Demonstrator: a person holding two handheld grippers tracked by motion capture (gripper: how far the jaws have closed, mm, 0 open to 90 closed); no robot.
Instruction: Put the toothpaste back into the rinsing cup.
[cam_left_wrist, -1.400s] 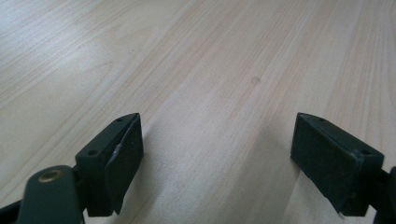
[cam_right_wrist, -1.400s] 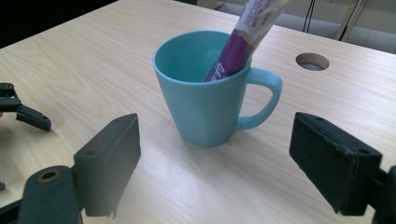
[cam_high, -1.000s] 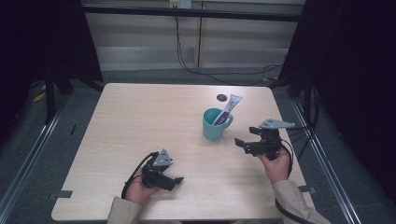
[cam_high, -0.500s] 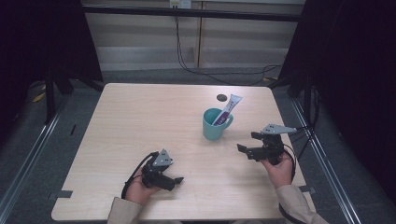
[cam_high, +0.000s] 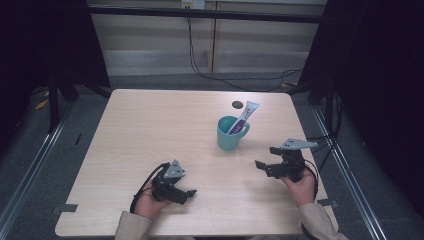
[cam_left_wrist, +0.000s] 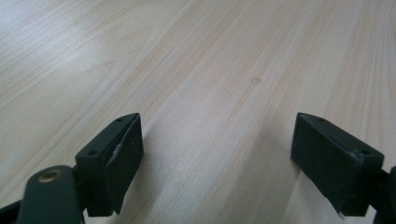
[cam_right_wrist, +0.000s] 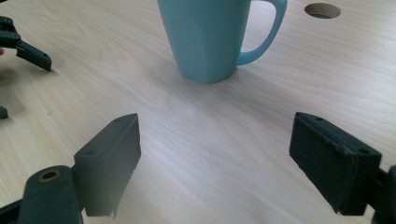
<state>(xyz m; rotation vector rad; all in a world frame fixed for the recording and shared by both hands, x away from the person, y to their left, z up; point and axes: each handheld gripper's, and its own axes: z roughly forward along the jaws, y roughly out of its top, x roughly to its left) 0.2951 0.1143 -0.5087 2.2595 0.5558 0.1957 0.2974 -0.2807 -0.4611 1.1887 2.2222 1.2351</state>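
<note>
- Holding my left gripper low near the desk's near edge, left of the middle; its fingers stand wide apart over bare wood, nothing between them.
- My right gripper sits toward the near right corner, raised a little off the desk, fingers also spread wide and clamped on nothing.
- I see a teal mug upright toward the far right part of the desk, handle turned to the right edge; in the right gripper view the mug stands straight ahead of the open fingers, well apart from them.
- A white and purple tube stands in the mug, its long axis tilted, top end leaning out toward the far right corner.
- A small round hole lies in the desk just beyond the mug.
</note>
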